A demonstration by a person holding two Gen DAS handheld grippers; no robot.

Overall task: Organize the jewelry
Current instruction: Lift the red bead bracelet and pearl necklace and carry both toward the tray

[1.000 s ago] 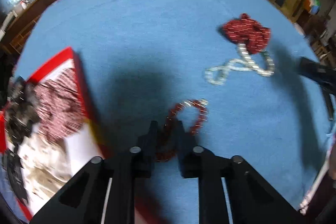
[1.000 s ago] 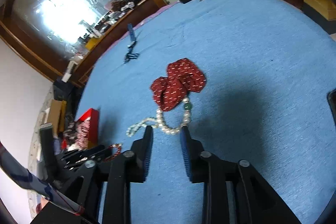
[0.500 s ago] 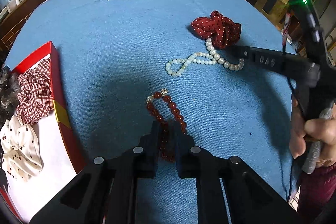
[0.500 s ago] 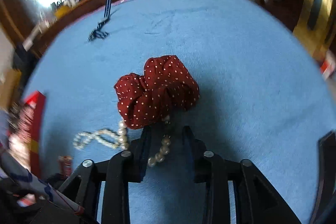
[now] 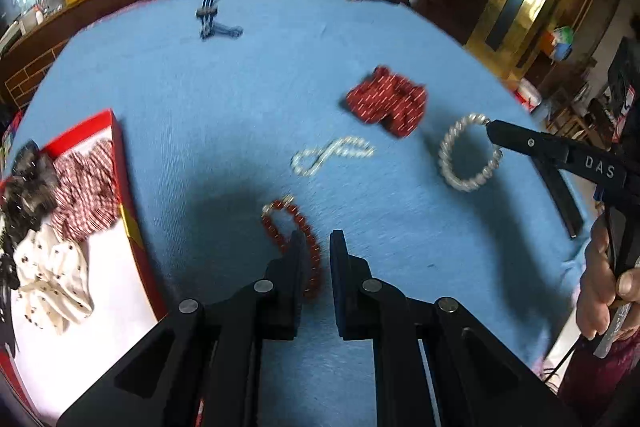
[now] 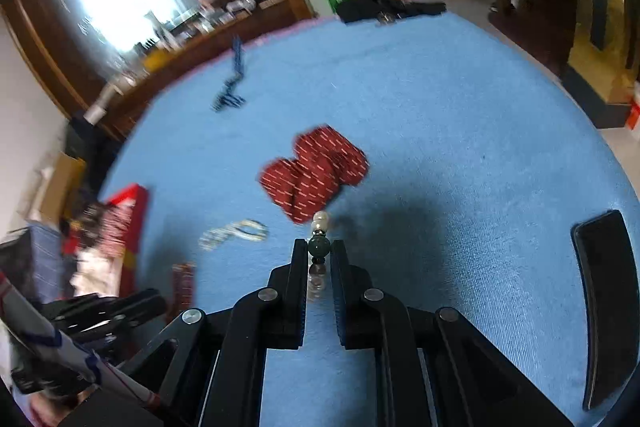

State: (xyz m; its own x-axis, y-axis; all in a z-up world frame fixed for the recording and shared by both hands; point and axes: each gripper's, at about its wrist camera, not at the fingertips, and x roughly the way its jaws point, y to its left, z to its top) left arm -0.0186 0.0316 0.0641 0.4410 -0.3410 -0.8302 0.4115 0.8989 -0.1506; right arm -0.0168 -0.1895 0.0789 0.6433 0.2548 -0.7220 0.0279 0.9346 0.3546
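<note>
Mid-pickup: L gripper (image 5: 314,247) clamped on red bead bracelet (image 5: 294,227), R gripper (image 6: 319,253) closing on pearl bracelet (image 5: 468,155), lifted; next, carry both to red box (image 5: 128,187).

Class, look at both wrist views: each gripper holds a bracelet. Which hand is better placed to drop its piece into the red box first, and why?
Left. The left gripper, gripping the red bead bracelet, sits right beside the red box. The right gripper, closing on the pearl bracelet, is across the cloth, beyond the maroon scrunchie.
</note>
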